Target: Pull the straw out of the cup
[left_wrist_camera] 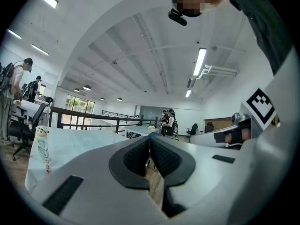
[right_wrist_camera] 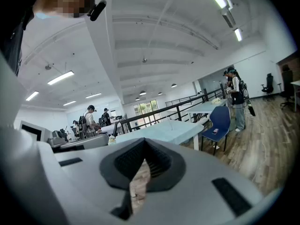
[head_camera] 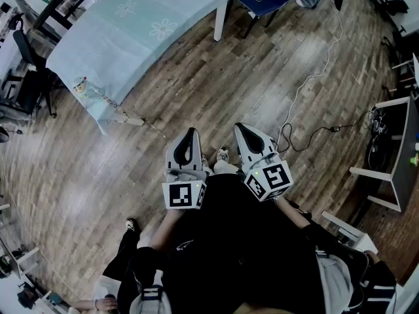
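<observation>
Fingers of left gripper and right gripper press together, empty, well short of the pale-blue-clothed rectangular desk; step up to it before opening either.

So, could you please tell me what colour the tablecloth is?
The tablecloth is pale blue-green with white flowers; head view shows it best.
</observation>
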Motion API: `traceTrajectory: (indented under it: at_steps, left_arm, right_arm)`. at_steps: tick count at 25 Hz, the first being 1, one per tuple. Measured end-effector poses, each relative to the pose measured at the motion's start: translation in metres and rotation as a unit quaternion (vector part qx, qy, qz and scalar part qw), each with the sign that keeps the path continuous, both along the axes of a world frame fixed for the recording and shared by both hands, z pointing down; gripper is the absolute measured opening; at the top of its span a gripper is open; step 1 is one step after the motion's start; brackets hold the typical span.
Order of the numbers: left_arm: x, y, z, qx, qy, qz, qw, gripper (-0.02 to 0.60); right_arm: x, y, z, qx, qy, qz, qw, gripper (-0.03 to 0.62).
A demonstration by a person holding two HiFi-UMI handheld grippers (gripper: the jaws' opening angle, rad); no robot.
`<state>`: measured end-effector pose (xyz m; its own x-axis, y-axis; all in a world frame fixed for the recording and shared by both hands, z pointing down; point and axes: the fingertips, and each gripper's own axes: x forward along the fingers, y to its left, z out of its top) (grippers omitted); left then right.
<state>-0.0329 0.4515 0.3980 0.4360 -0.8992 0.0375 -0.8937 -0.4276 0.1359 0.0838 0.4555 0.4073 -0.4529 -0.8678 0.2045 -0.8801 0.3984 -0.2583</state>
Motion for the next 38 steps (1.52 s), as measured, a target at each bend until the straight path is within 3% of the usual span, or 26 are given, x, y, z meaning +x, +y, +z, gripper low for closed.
traceTrajectory:
  at_steps: [14,38]
  left_arm:
    - [0.027,-0.003,0.000,0.001,-0.007,0.018,0.9998,0.017]
    - [0.080,-0.037,0.001,0.013,0.000,-0.014,0.9998,0.017]
  right_arm:
    - [0.018,-0.004,0.000,-0.002,-0.005,0.001,1.000,0.009]
    - [0.079,-0.034,0.005,0.012,-0.017,-0.015,1.000,0.009]
